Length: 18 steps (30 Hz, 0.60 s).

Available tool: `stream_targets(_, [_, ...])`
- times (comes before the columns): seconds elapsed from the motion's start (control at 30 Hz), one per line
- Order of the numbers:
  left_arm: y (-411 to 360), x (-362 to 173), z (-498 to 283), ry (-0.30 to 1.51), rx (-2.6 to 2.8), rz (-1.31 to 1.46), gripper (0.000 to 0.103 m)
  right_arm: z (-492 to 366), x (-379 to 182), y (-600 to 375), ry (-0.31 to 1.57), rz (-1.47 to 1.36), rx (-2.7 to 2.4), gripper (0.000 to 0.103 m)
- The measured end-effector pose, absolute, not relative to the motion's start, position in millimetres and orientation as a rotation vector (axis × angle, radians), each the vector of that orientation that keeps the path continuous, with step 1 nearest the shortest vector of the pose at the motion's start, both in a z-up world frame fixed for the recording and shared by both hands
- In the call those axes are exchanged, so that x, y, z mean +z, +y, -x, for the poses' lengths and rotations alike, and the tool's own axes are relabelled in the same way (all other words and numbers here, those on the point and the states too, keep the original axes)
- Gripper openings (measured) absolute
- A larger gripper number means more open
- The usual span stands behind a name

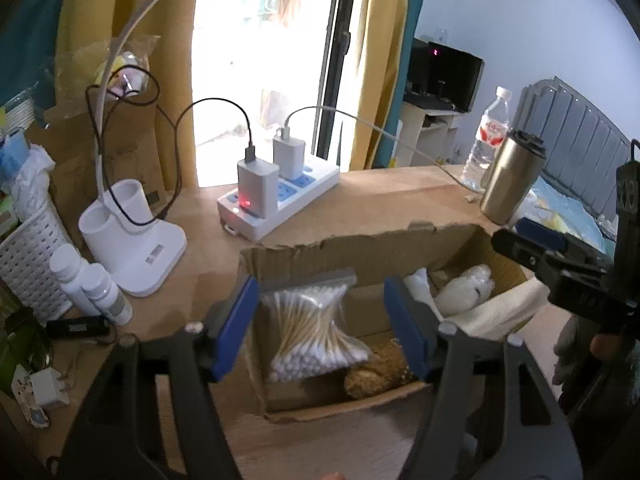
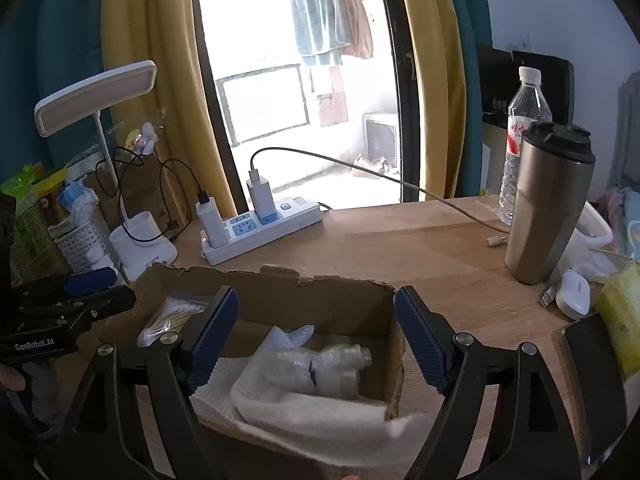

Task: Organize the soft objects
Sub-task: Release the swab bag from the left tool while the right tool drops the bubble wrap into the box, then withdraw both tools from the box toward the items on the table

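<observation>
We're hovering both grippers over the box (image 1: 360, 248), nothing held. Left gripper (image 1: 322, 328) is released, jaws wide, swab bag (image 1: 312, 332) sitting below between them but pads not touching it. Right gripper (image 2: 316, 336) is also released, jaws standing apart over the cloth (image 2: 304, 412) and bubble wrap (image 2: 328, 364)

Handling, as we're judging it:
- swab bag: light, slick plastic, contents shifting; we're thinking pinch at the narrow waist, not the slippery ends
- cloth: limp, light, draping; grab a bunched fold, an edge will just trail
- bubble wrap: nearly weightless, squashy, slippery; gentle squeeze at mid-roll

Looks: the bag is clear with wooden-stick swabs fanning out, at 9 o'clock in the box. The white cloth is hanging over the box rim at 5 o'clock, with the translucent wrap lying on it. Something brown and fuzzy (image 1: 376, 376) is sitting at 6 o'clock by the bag, we can't tell what
</observation>
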<state>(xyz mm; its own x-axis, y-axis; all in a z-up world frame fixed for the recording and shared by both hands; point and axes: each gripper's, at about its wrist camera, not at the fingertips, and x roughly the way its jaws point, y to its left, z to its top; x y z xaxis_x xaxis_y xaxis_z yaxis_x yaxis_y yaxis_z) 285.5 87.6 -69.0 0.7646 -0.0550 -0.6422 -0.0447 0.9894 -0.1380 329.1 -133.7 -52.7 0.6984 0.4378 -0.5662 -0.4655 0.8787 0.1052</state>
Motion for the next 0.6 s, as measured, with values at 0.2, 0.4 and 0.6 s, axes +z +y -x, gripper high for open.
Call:
stream_targets(0.2, [86.5, -62.7, -274.8, 0.683, -0.01, 0.15, 0.068, -317.6, -44.9, -134.6, 0.602, 0.056, 0.5, 0.083])
stream_targets(0.4, [83.2, -53.7, -259.0, 0.654, -0.017, 0.148, 0.068, -302.3, -34.9, -136.1, 0.578, 0.064, 0.5, 0.083])
stream_targets(0.6, [79.7, -46.4, -241.3, 0.632, -0.018, 0.145, 0.068, -284.2, -28.7, -139.3, 0.563, 0.07, 0.499, 0.083])
